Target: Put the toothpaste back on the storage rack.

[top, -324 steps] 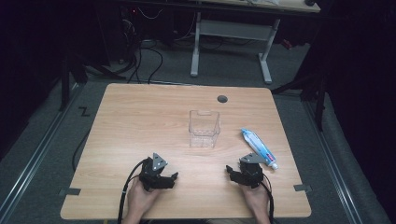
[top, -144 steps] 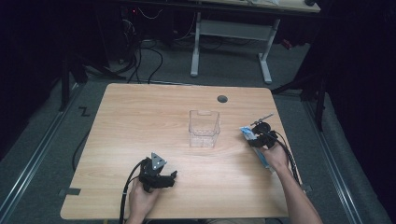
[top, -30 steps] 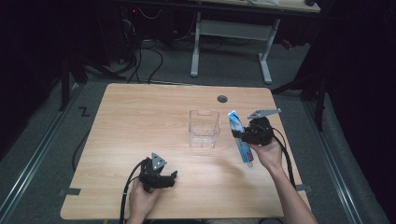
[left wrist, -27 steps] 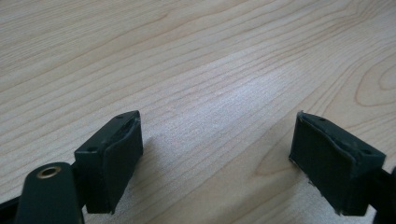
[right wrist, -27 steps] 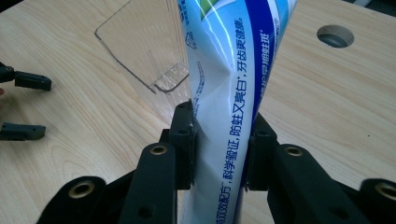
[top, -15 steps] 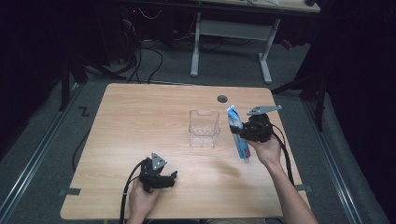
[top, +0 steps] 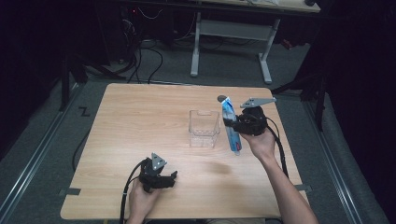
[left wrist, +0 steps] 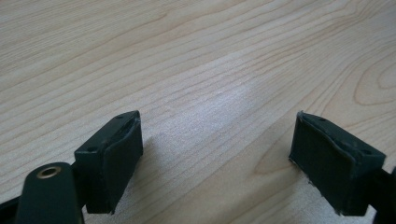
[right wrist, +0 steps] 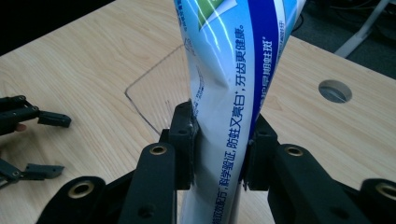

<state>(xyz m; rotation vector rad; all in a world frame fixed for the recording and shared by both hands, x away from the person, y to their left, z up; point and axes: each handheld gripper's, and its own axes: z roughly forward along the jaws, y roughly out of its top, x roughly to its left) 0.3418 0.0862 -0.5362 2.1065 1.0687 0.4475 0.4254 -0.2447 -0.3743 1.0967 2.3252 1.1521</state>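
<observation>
Down at the near edge of the counter (top: pixel 140 116), the left claw (top: pixel 169 179) rests with its jaws spread wide. A clear plastic box (top: pixel 204 128) stands mid-counter. Just right of it, the right claw (top: pixel 229 123) pinches a blue-and-white toothpaste tube (top: pixel 230 126) held above the counter.

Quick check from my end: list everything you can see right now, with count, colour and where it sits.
toothpaste tube: one, blue and white with green, lifted off the table, clamped in the right gripper, just right of the container.
clear container: one, transparent plastic, open top, table centre.
table: one, light wood, with a round grey hole near its far edge.
desk frame: one, white legs, on the floor beyond the table.
left gripper: one, black, jaws wide apart, near front edge of table, holding nothing.
right gripper: one, black, right of centre, closed on the tube.
</observation>
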